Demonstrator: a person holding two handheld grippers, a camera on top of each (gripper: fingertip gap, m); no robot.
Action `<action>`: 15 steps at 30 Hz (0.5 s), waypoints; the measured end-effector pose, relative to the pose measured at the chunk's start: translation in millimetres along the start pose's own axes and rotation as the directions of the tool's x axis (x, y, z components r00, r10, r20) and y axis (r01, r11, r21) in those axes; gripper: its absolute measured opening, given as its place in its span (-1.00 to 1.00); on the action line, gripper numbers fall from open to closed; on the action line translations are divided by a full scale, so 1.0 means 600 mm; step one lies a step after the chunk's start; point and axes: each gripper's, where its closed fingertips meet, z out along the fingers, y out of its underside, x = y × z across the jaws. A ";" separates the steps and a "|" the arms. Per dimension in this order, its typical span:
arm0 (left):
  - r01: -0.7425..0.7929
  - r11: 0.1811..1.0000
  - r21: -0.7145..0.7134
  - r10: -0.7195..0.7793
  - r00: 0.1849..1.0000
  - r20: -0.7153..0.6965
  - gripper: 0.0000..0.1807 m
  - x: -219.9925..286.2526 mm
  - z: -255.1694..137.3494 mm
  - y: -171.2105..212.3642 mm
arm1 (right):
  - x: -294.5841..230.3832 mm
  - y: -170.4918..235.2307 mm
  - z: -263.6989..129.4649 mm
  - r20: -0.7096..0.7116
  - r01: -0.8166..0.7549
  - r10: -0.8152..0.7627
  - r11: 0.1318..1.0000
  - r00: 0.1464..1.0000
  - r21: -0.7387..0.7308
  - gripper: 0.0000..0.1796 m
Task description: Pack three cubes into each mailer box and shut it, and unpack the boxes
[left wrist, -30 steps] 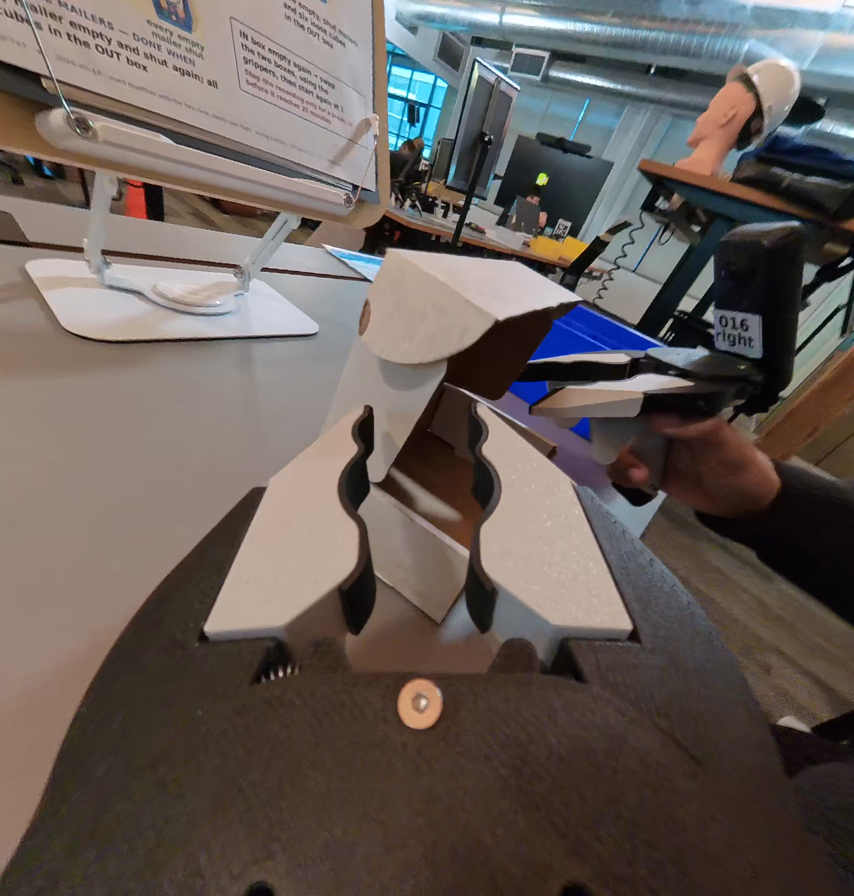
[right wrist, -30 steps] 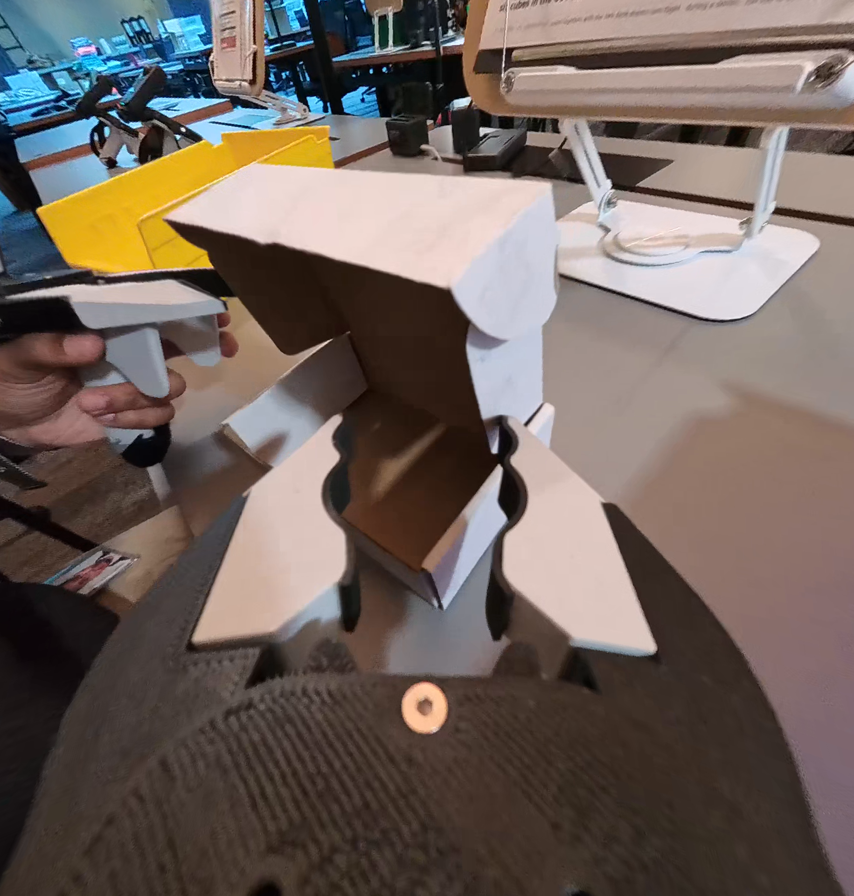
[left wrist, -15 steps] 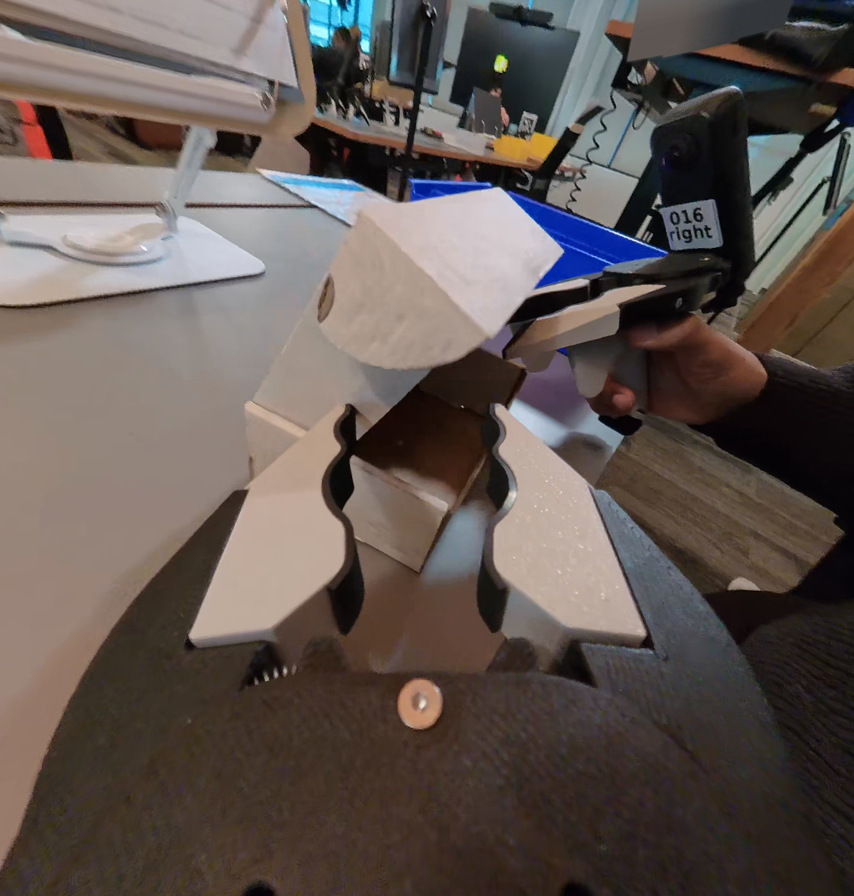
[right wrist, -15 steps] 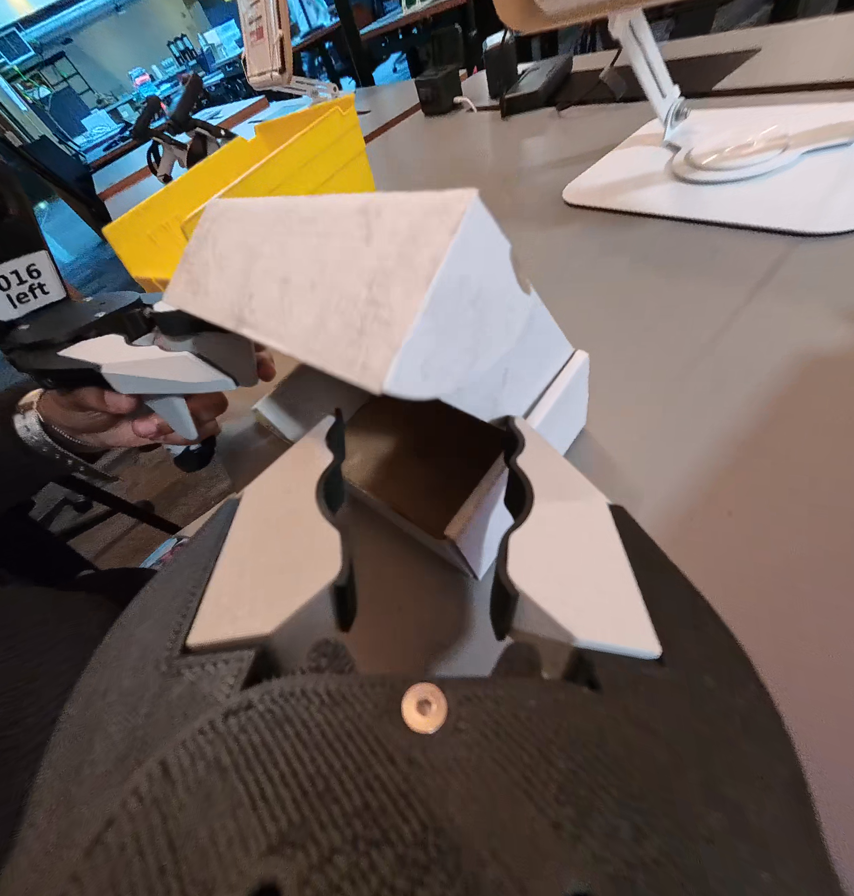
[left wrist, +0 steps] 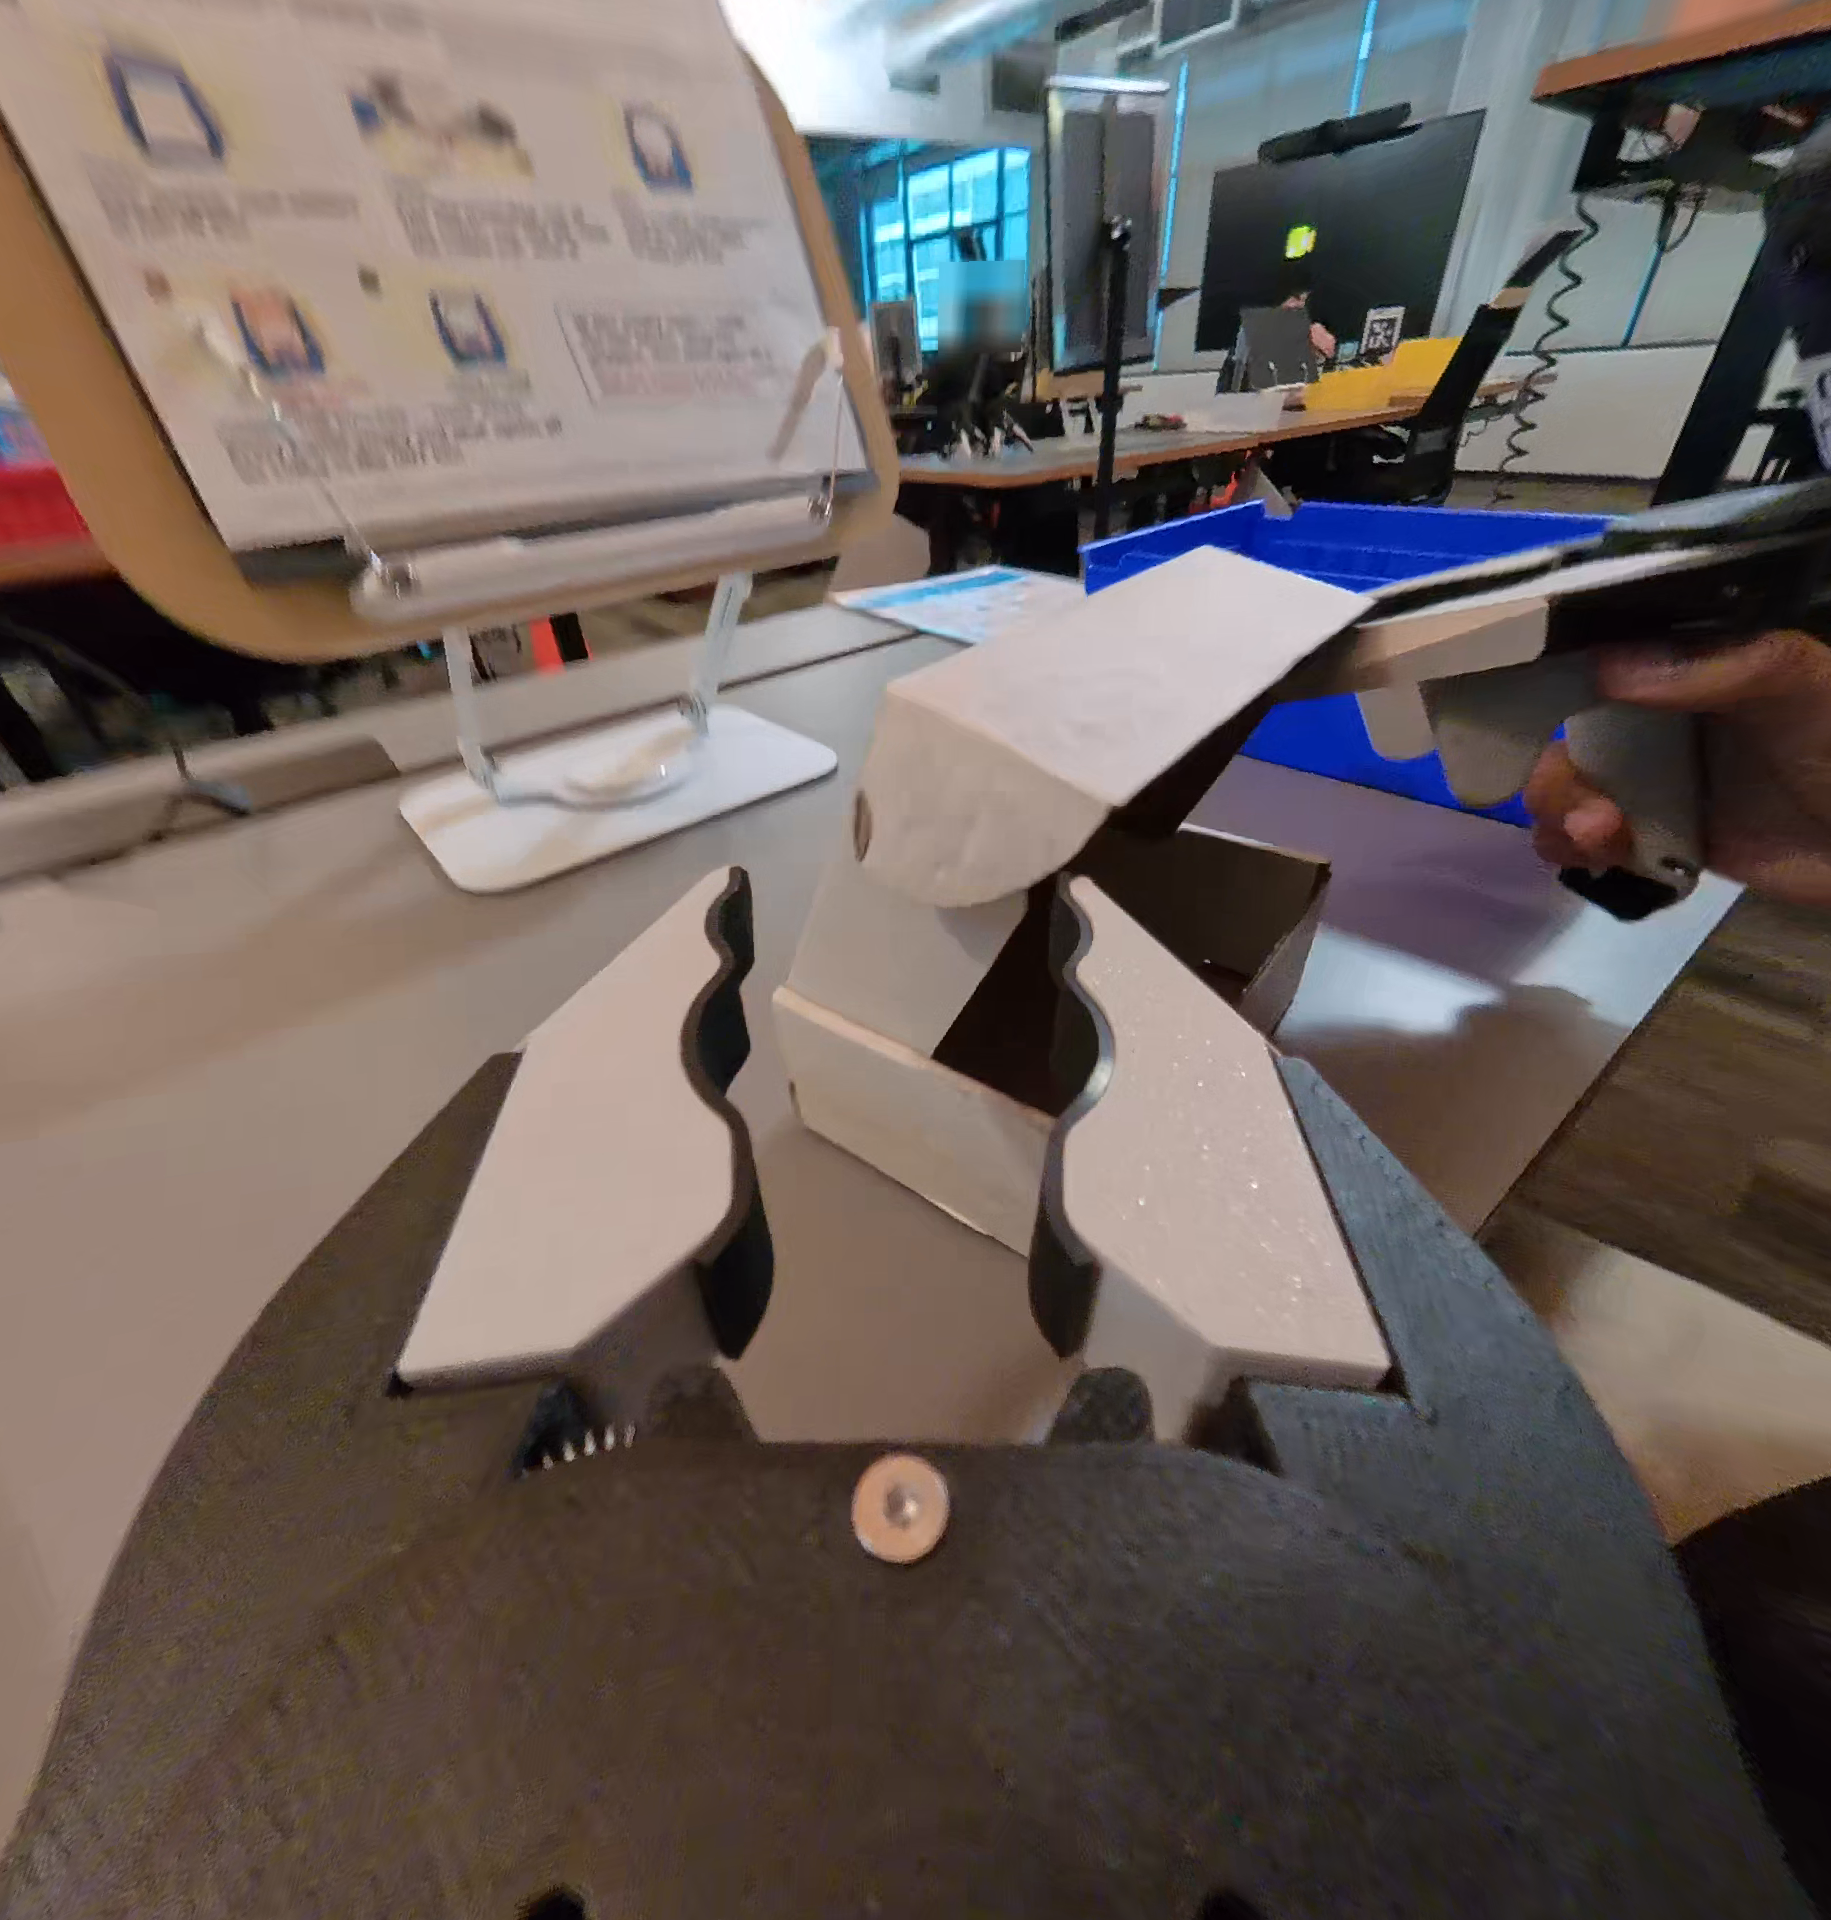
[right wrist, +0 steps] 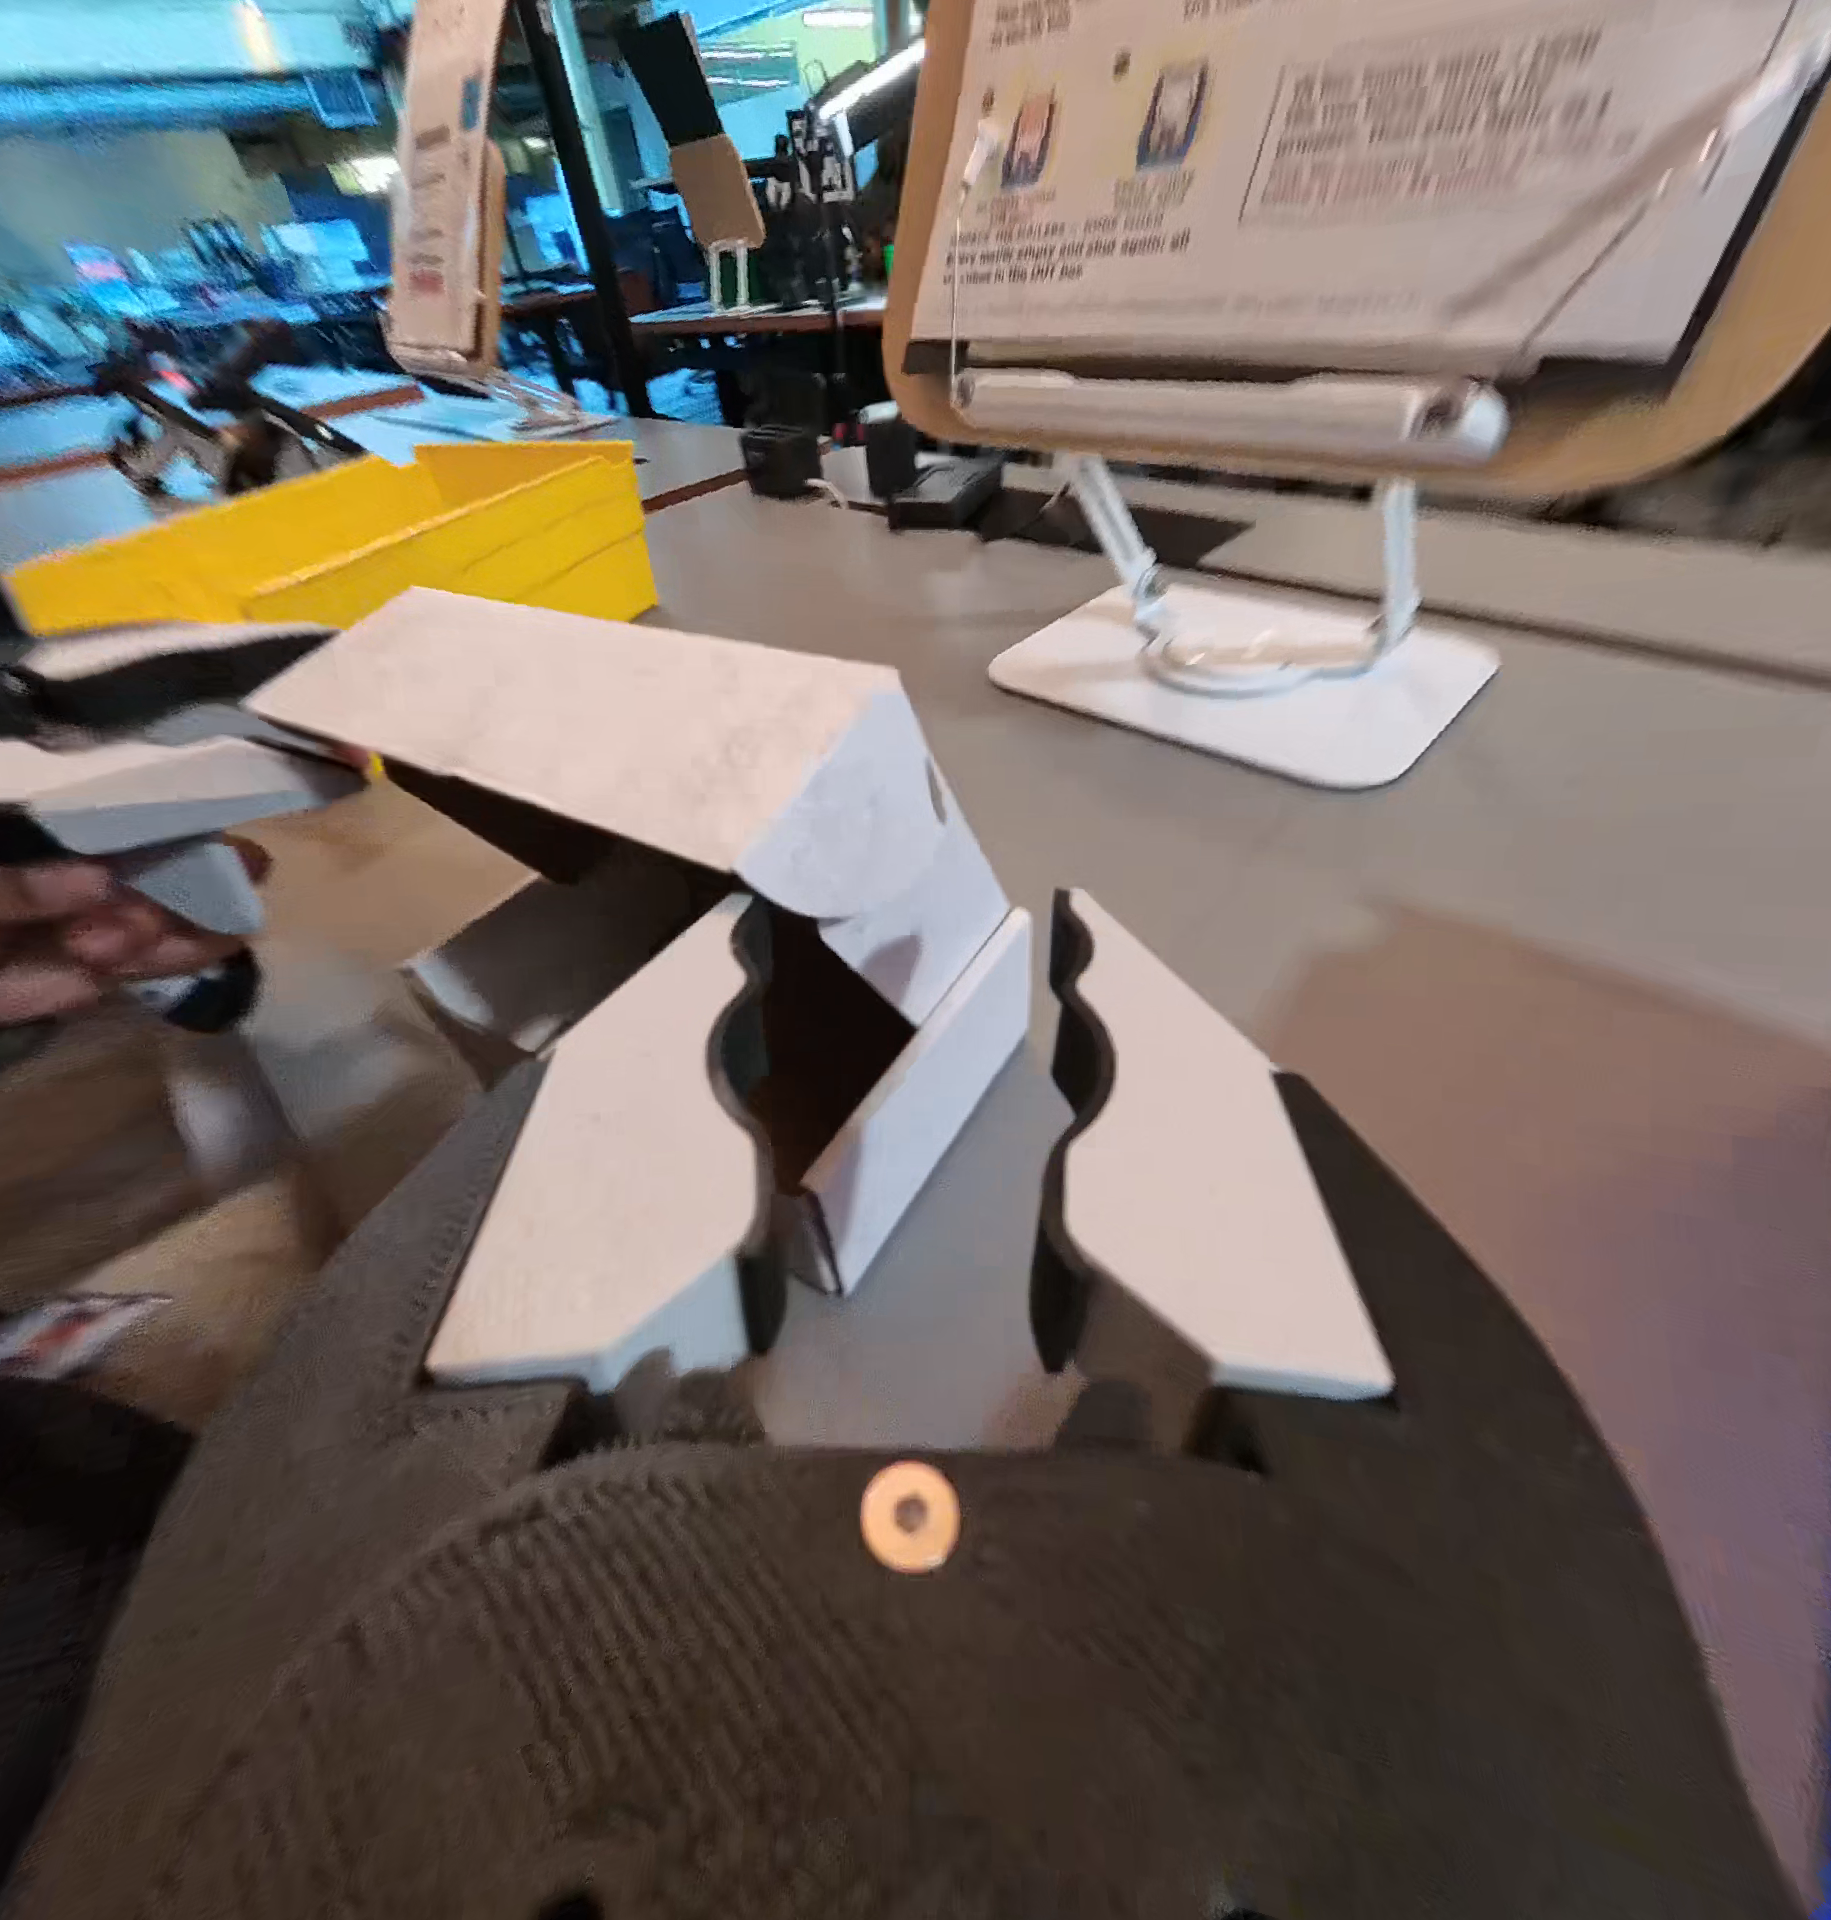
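1. Lower now than a second ago, the lid (left wrist: 1098, 665) of the white mailer box (left wrist: 911, 1112) has dropped from nearly upright to a shallow slant over the brown inside, and both cameras have tipped up.
2. At the grey table's (left wrist: 267, 1039) near edge, just right of the box, the top gives way to wooden floor (left wrist: 1721, 1091).
3. Bare tabletop stretches left and ahead of the box as far as the white foot of the document stand (left wrist: 620, 769).
4. A blue bin (left wrist: 1410, 540) stands behind the box on one side and a yellow bin (right wrist: 371, 540) on the other, both well apart from it.
5. On the left gripper (left wrist: 900, 894) the fingers are spread wide, clamping nothing. The box's front corner sits in the gap, close against the right-hand finger.
6. Likewise parted, the right gripper (right wrist: 903, 904) has the opposite corner of the box between its fingers, with the side wall running up the gap.
7. From each side, the far gripper's tips meet the lid's free edge, though blur hides whether they touch it.
8. A person's hand (left wrist: 1773, 769) is wrapped around the right gripper's handle.
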 end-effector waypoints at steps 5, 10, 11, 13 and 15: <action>-0.112 0.985 0.133 0.124 0.989 -0.086 -0.55 0.061 -0.013 -0.039 | -0.022 -0.019 -0.004 -0.087 0.290 -0.288 0.957 0.954 0.008 -0.60; -0.147 0.984 0.105 0.152 0.987 -0.043 -0.64 0.052 -0.007 -0.031 | -0.039 -0.029 -0.011 -0.131 0.458 -0.456 0.889 0.880 -0.012 -0.83; -0.134 0.985 0.105 0.139 0.990 -0.041 -0.67 0.049 -0.007 -0.032 | -0.040 -0.029 -0.012 -0.132 0.469 -0.467 0.883 0.875 -0.019 -0.84; -0.114 0.988 0.108 0.120 0.992 -0.045 -0.72 0.044 -0.008 -0.033 | -0.043 -0.028 -0.014 -0.113 0.453 -0.453 0.891 0.884 -0.030 -0.85; -0.122 0.987 0.109 0.126 0.991 -0.035 -0.73 0.041 -0.008 -0.033 | -0.047 -0.031 -0.017 -0.083 0.400 -0.400 0.916 0.913 -0.023 -0.86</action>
